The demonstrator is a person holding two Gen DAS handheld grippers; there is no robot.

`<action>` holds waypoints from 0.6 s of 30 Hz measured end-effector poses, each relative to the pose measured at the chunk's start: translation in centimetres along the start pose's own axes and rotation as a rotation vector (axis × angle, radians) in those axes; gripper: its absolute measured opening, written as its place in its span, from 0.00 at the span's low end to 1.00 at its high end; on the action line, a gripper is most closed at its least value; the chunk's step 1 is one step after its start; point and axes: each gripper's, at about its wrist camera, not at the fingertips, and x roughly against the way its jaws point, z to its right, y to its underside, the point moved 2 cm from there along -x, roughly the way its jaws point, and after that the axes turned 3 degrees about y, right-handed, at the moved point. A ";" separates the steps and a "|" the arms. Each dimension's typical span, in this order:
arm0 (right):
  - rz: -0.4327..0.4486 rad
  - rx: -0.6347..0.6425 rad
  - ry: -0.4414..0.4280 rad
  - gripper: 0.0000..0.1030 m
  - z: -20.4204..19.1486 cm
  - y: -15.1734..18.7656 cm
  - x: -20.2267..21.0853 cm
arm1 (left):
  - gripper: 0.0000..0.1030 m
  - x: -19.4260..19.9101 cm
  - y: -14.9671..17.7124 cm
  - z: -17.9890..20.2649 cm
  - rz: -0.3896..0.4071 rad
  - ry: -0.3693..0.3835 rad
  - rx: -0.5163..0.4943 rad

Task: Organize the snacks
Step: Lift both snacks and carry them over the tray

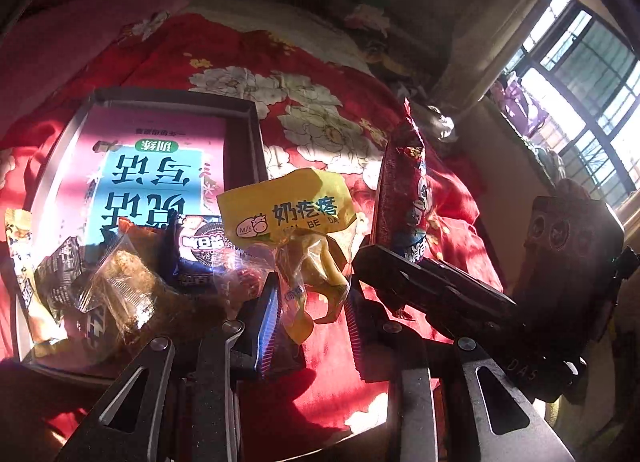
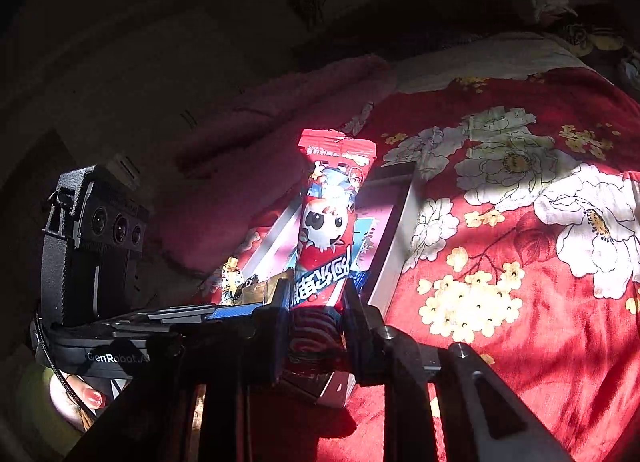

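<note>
My left gripper [image 1: 310, 302] pinches the yellow pouch [image 1: 288, 206] low down, lifted just right of the tray [image 1: 256, 130]; it's light, crinkly, floppy. The tray holds a pink book [image 1: 160, 166] and several small packets [image 1: 120, 282]. My right gripper [image 2: 316, 302] clamps the stiffer red pack [image 2: 328, 222] near its bottom.

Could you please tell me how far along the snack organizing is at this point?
Done: several snacks already lie in the tray, among them a dark cookie pack. In hand: the left claw grips a yellow milk candy pack, and the right claw is shut on a red panda bar. Left: both still need placing in the tray.
</note>
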 end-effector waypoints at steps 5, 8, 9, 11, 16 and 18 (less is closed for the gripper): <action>-0.019 0.018 -0.024 0.24 -2.2 -0.1 -1.6 | 0.31 2.2 0.4 -1.8 0.035 -0.046 0.012; -0.035 0.028 -0.035 0.24 -3.2 -0.1 -2.6 | 0.31 3.1 0.4 -3.0 0.048 -0.055 0.035; -0.042 0.032 -0.032 0.24 -3.5 0.0 -3.0 | 0.31 3.3 0.5 -3.4 0.052 -0.061 0.040; -0.060 0.034 -0.032 0.24 -3.8 0.1 -3.7 | 0.31 3.7 0.6 -4.1 0.055 -0.078 0.050; -0.089 0.044 -0.028 0.24 -4.2 0.7 -5.0 | 0.31 4.1 1.3 -5.8 0.044 -0.114 0.068; -0.097 0.042 -0.022 0.24 -4.0 0.8 -5.2 | 0.31 4.0 1.7 -6.3 0.036 -0.142 0.071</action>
